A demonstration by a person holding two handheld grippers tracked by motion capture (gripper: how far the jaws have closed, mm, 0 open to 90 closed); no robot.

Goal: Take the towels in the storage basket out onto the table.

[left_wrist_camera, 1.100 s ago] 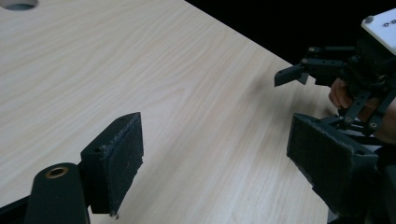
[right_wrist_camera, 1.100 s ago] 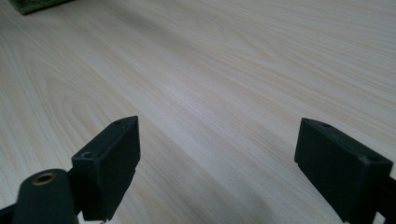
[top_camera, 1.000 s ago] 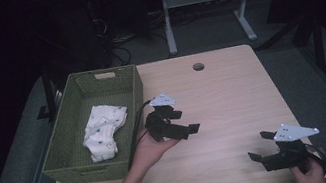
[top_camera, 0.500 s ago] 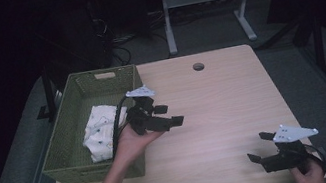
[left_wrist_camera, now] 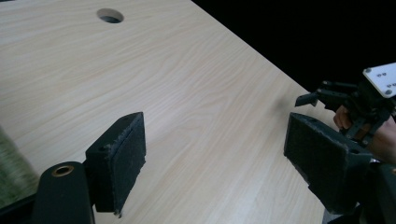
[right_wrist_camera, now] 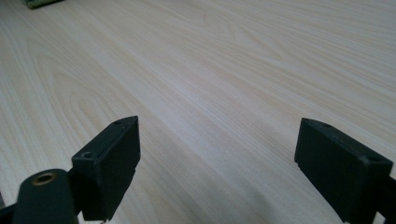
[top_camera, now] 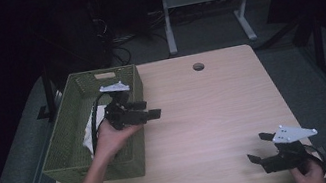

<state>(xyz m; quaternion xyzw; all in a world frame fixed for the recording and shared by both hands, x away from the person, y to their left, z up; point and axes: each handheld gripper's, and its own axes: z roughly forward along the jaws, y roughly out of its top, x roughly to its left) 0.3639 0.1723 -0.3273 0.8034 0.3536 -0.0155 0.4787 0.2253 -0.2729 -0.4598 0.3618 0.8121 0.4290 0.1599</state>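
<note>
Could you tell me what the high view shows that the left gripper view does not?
The high view alone takes in the green woven basket, the white cloth lying in it, the left gripper held above the basket's right rim, and the floor with desk legs beyond the table. The left gripper view alone gives its own two padded jaws close up, wide apart with nothing between them. Both share the wooden table, its round cable hole and the right gripper, open near the table's front right corner.

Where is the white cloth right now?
In the high view, the white cloth lies inside the green basket at the table's left, just under the left hand-held gripper.
</note>
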